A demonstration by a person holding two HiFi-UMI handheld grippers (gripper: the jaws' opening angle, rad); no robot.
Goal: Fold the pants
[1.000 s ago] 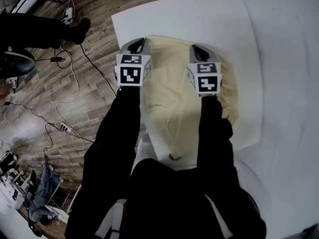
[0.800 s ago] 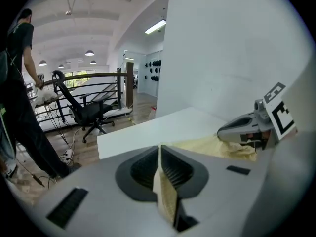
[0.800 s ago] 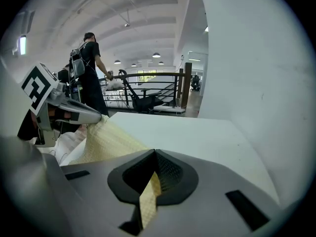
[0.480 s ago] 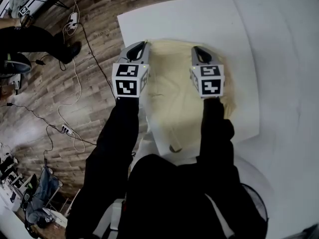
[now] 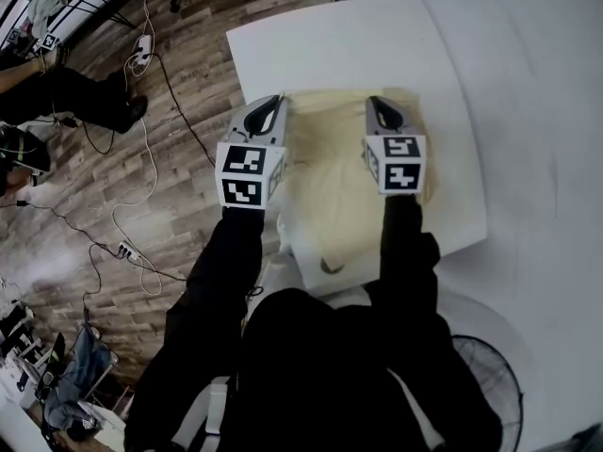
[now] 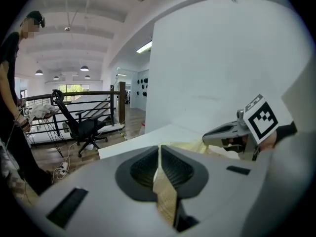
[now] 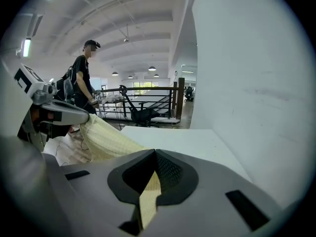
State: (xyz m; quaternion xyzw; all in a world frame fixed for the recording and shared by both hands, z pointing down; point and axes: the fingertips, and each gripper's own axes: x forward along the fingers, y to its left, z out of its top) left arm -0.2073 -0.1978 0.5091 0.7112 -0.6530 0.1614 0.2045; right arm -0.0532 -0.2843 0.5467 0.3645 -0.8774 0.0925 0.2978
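Now both claws are higher and further toward frame bottom than a second ago. The left gripper (image 5: 276, 100) is clamped on a strip of the pale yellow textured fabric pants (image 5: 330, 191). The right gripper (image 5: 375, 103) is fully closed on the same far edge. Both gripper views show cloth wedged between the pads. The pants lie centre frame on the white rectangular tabletop (image 5: 330, 45), with the far edge lifted and strung between the two claws and the near end flat by the table's lower edge. More bare table shows above the claws than before, and the yellow patch looks shorter. Judgement: the fold is under way, with the far end being carried over the near half. It's roughly mid-fold, not laid down yet, and the edges will need matching on release.
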